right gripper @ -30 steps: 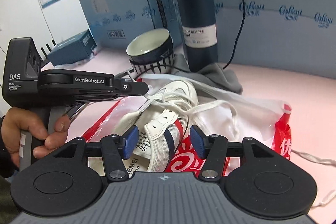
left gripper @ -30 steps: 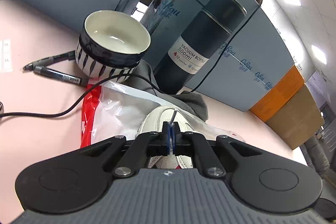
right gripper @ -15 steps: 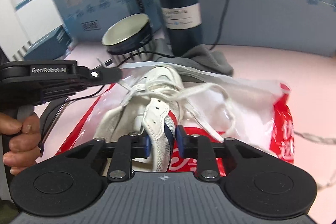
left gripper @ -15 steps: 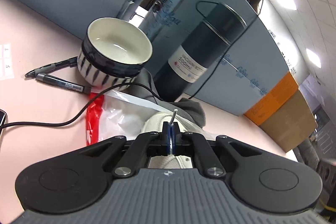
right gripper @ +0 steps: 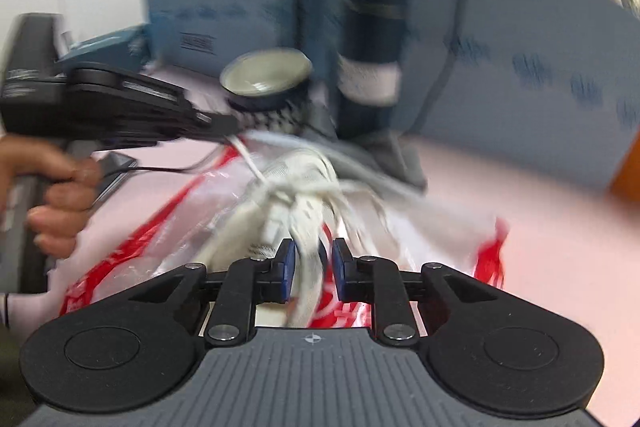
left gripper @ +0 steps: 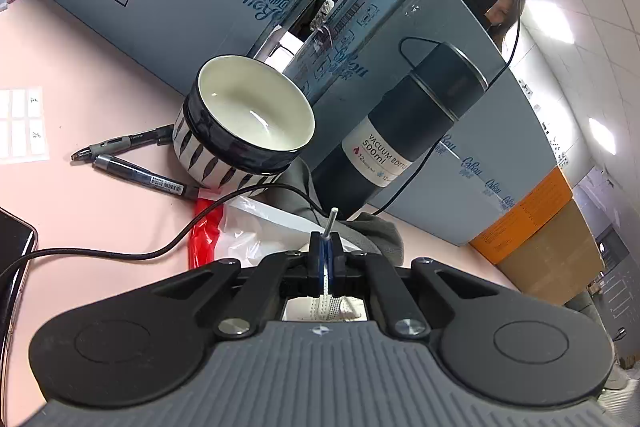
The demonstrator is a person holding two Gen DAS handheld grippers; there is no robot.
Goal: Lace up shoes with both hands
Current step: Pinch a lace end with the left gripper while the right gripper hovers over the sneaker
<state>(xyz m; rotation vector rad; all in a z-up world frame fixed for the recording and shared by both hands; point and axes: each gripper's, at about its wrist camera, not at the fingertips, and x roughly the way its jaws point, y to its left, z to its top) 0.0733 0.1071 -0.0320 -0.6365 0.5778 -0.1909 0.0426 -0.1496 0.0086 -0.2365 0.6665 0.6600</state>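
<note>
Right gripper [right gripper: 312,269] fingers narrowly parted around the white shoe [right gripper: 288,211], blue pads close on either side of its upper, contact lost in blur; shoe lying on a red-and-white plastic bag [right gripper: 440,227] on the pink counter [right gripper: 540,211], just ahead of the fingers. Left gripper [left gripper: 325,255] fingers pressed together on a white lace [left gripper: 327,297], metal-tipped end poking up past the pads. Only from the right wrist: hand [right gripper: 52,187] on the left gripper, lace running down to the shoe; only from the left wrist, sharply: bowl [left gripper: 248,131], vacuum bottle [left gripper: 400,131], two pens [left gripper: 136,163] ahead of the fingers.

Ahead of left gripper [left gripper: 325,255]: striped ceramic bowl [left gripper: 244,131], dark blue vacuum bottle [left gripper: 404,135] and black cable [left gripper: 120,254] crowd the way.
Left side: bare pink tabletop [left gripper: 80,211], beyond two black pens [left gripper: 136,163].
</note>
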